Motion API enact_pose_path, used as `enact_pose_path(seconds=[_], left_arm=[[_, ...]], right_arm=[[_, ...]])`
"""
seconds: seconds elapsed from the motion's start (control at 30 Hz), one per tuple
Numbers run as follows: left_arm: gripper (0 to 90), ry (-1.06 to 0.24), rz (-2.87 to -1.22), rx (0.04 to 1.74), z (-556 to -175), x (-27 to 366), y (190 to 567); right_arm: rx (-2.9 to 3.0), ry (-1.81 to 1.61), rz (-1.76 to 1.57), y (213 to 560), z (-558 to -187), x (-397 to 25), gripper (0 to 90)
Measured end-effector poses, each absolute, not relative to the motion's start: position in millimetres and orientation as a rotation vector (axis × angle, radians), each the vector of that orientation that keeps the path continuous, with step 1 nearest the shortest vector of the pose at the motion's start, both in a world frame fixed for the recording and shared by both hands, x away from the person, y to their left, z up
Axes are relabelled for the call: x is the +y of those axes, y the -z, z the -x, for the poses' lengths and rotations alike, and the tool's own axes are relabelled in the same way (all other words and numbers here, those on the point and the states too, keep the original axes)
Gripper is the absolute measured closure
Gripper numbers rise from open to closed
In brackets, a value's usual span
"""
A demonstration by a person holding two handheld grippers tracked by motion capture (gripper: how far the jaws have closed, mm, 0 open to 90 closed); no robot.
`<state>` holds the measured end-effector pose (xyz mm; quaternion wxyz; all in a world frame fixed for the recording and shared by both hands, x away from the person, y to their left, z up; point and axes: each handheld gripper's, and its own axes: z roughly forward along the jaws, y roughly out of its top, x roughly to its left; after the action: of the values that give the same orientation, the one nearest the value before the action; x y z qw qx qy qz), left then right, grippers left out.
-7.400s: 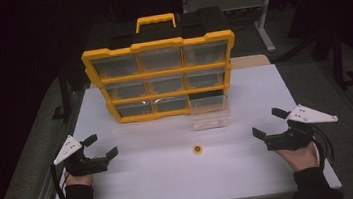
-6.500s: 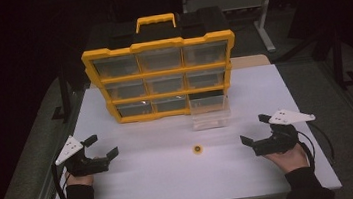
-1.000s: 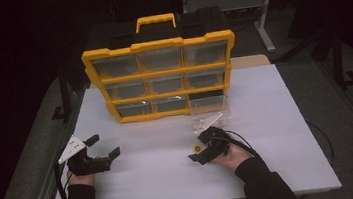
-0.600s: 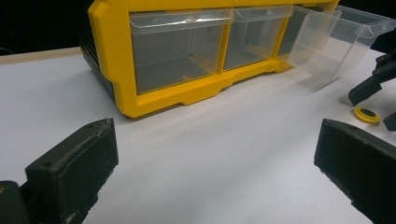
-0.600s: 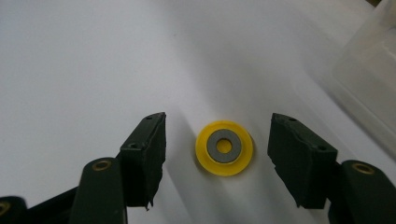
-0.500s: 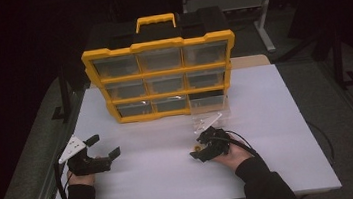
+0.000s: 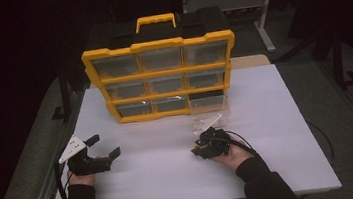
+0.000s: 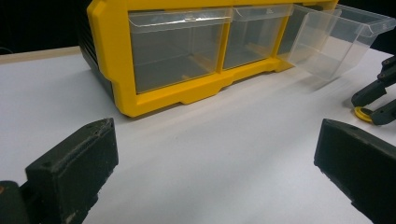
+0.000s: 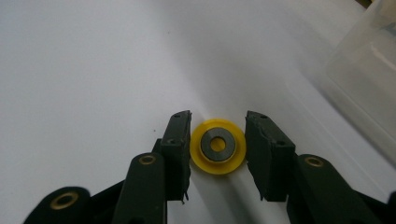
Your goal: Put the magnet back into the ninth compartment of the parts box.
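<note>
Right tongs sit narrow around a yellow ring on the white table, perhaps just touching it. Left tongs gape wide, empty. No writing is readable on the yellow drawer box.

- White table, matte top.
- Yellow drawer organizer stands at the far middle (black carry handle side up).
- Clear drawer sits pulled out at its lower right corner.
- Small yellow ring lies flat nearby.
</note>
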<state>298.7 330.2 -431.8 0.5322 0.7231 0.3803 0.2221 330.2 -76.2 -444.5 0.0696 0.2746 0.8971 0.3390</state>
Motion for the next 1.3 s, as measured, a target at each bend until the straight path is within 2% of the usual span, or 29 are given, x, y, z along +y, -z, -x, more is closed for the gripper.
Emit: enact_pose_path(seconds=[1.3], left_arm=[[0.0,-0.531,-1.742,0.893,-301.0,328.5,432.1]], right_arm=[[2.697,-1.104,-0.805,414.0,-323.6,-83.0,60.6]])
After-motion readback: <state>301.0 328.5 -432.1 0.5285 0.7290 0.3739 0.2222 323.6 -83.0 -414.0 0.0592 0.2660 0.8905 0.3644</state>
